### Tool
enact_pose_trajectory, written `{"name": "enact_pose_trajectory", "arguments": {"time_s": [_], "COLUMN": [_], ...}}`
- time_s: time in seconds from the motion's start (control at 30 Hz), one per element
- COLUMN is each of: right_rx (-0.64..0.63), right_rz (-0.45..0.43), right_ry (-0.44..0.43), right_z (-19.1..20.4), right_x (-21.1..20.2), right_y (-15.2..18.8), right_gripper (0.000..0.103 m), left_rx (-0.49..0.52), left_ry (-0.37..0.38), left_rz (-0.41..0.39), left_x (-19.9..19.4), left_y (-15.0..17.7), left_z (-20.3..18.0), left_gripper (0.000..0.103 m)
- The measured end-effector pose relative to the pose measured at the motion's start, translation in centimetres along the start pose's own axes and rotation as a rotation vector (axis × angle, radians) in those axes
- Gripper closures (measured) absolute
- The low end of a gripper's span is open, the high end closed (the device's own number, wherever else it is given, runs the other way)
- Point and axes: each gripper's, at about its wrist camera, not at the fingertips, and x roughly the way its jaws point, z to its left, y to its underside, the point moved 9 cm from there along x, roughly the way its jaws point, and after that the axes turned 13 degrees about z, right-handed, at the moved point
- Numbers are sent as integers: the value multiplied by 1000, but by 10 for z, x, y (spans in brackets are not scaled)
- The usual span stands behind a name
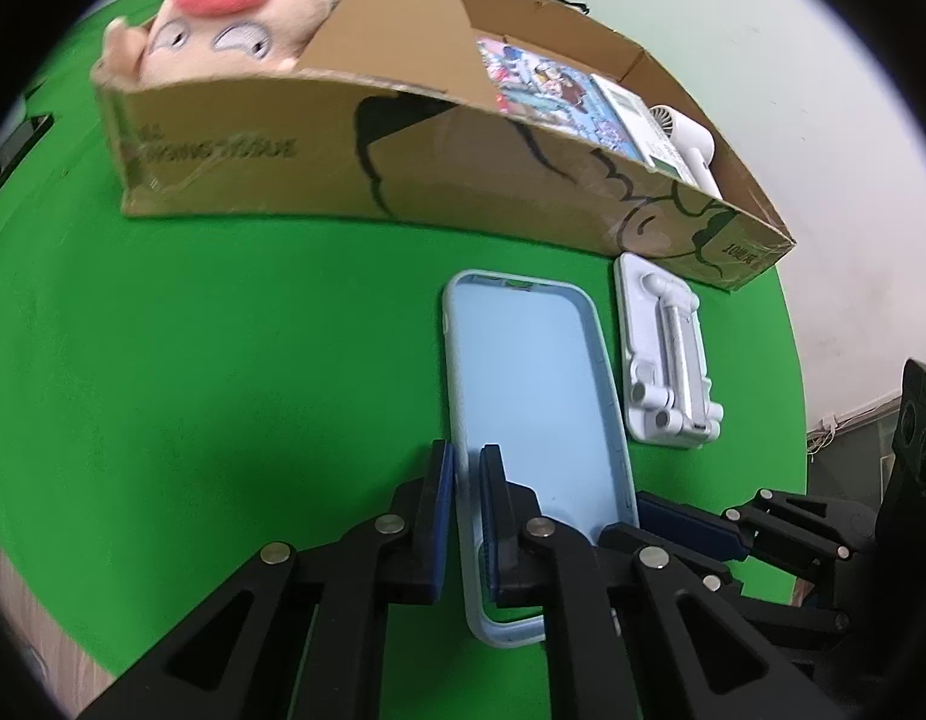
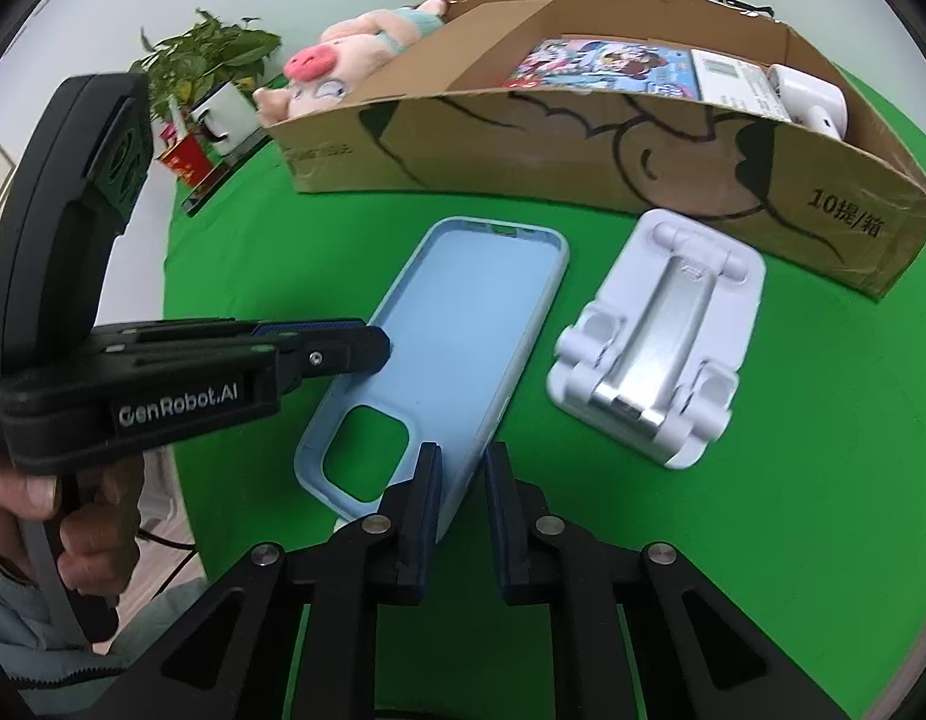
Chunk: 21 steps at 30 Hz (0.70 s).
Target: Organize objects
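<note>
A light blue phone case [image 1: 532, 372] lies open side up on the green table cover, in front of the cardboard box [image 1: 438, 174]. My left gripper [image 1: 467, 463] is shut on the case's left rim near the camera cutout. My right gripper [image 2: 463, 463] is closed on the opposite long rim of the case [image 2: 463, 330]. The right wrist view shows the left gripper [image 2: 375, 354] coming in from the left, held by a hand. The left wrist view has the right gripper [image 1: 646, 513] at the case's right edge. Beside the case lies a folded white phone stand [image 2: 655, 354].
The box [image 2: 583, 144] holds a pink pig plush [image 2: 342, 72], a colourful book [image 2: 607, 69] and a white handheld fan [image 2: 814, 99]. Potted plants [image 2: 204, 54], a white mug [image 2: 225, 114] and a red cup [image 2: 186, 165] stand at the far left. The stand [image 1: 670, 354] nearly touches the box's near right corner.
</note>
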Motion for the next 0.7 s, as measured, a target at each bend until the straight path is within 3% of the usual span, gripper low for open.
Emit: {"name": "enact_pose_trajectory", "arguments": {"time_s": [0.2, 0.43, 0.7], "right_rx": [-7, -41, -38], "right_rz": [-16, -28, -146], "right_ry": [9, 90, 91], "right_z": [4, 3, 11], "right_x": [0, -3, -39], "right_y": [0, -6, -13], "right_gripper": [88, 90, 97], "left_rx": [1, 7, 38], "left_ry": [-28, -62, -94], "left_rz": [16, -7, -116], "left_x": [-3, -4, -44], "left_y": [12, 11, 6], "left_z": [4, 3, -10], "left_gripper": [95, 97, 98]}}
